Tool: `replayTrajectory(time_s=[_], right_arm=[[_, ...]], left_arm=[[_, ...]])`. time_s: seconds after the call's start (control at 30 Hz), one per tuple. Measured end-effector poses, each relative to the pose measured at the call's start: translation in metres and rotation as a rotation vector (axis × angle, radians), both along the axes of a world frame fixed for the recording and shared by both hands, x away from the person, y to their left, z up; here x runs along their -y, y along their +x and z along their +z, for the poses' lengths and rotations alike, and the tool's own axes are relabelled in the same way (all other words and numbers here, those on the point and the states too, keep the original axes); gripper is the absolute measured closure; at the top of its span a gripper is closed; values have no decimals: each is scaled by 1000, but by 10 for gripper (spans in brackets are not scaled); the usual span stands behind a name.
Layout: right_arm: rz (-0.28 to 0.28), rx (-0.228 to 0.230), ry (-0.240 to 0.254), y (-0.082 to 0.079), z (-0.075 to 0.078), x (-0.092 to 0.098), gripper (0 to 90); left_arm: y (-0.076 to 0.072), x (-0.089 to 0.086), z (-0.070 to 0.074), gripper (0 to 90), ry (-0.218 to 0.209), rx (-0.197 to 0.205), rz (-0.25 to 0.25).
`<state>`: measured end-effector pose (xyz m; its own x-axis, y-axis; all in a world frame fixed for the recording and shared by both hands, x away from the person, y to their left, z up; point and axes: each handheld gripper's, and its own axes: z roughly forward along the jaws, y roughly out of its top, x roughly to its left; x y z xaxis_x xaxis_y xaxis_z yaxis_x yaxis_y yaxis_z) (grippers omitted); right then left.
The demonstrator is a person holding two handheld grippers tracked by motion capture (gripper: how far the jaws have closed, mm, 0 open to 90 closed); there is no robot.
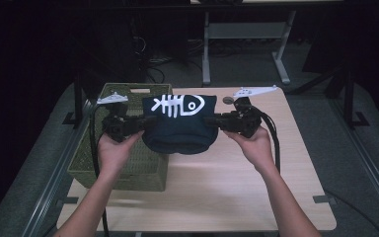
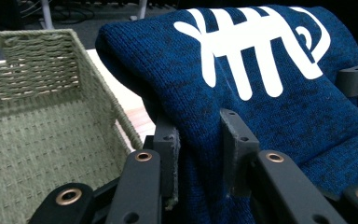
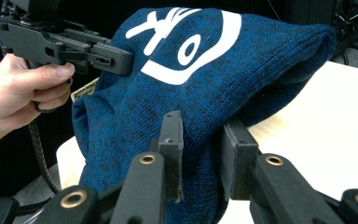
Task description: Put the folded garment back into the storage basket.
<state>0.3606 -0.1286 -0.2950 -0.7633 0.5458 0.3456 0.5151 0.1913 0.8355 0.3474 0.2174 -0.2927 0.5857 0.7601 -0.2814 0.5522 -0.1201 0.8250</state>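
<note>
While both hands hold it up between them, the folded blue knit garment [image 1: 180, 129] with its white fish-skeleton print hangs above the wooden table [image 1: 256, 187], just right of the green woven basket [image 1: 128, 168] that sits at the table's left edge. The left gripper [image 1: 137, 123] is clamped on the garment's left edge; in the left gripper view the 2 black jaws pinch a thick fold of the knit [image 2: 205, 154], with the basket's inner wall [image 2: 37, 140] close at the side. The right gripper [image 1: 212, 120] is likewise clamped on the opposite edge, its pads [image 3: 171, 140] biting into the fabric [image 3: 200, 84] in the right gripper view, where the person's left hand [image 3: 23, 88] and its gripper show farther off. Judging by this, the step in hand is the carry: the folded piece is lifted and about to go into the basket. The next move probably calls for shifting both grippers together toward the basket, keeping the fold taut and level so it does not sag open, then lowering it inside the rim before either grip lets go.
</note>
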Motion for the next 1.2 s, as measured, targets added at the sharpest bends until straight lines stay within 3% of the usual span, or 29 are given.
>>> replayTrajectory(time_s=[0.73, 1.2], right_arm=[[61, 3, -11, 10, -1, -54, 723], [95, -25, -6, 22, -19, -103, 723]], left_arm=[[-8, -49, -3, 709, 13, -10, 82], [-13, -90, -15, 708, 38, -38, 161]])
